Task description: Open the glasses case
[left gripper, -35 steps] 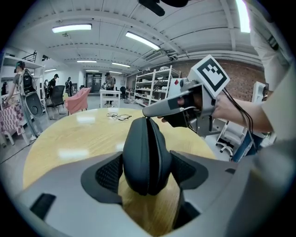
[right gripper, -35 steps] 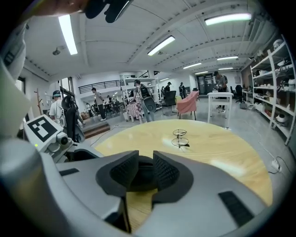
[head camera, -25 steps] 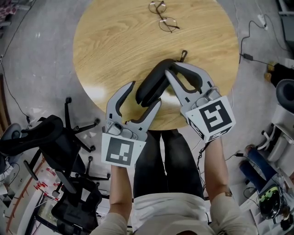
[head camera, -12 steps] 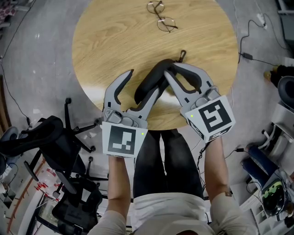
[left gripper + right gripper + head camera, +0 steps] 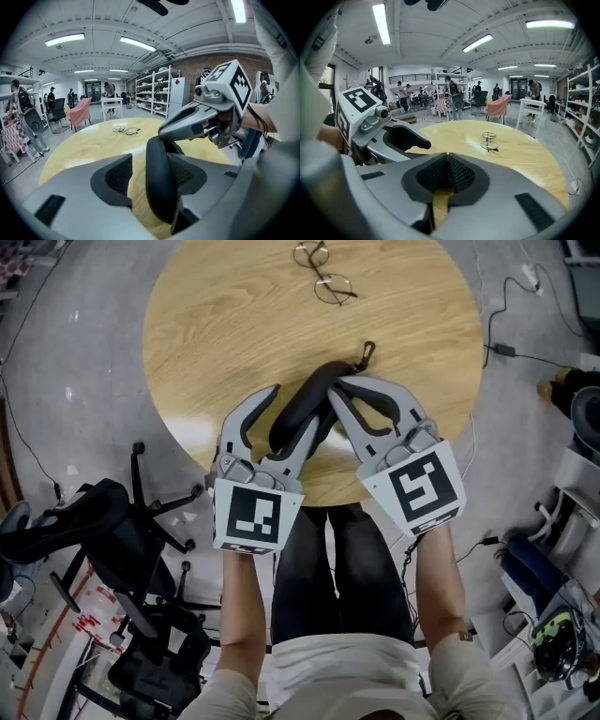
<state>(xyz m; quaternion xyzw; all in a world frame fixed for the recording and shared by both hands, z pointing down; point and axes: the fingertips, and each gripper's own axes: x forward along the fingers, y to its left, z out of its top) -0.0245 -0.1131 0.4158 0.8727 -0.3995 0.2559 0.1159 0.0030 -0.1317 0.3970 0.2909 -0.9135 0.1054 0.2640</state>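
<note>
A black glasses case lies closed near the front edge of the round wooden table. My left gripper straddles it and its jaws have just been closing. In the left gripper view the case rests against the right jaw, with a gap to the left pad. My right gripper sits at the case's far end; its jaws have just been closing, and the pads meet with nothing visible between them. A pair of glasses lies at the table's far side.
A strap clip sticks out from the case's far end. A black office chair stands left of the table. Cables trail on the floor at the right. Shelves and people fill the room's background.
The left gripper slid forward along the case and its jaws narrowed around it. The right gripper's jaws went from apart to together at the case's far end.
</note>
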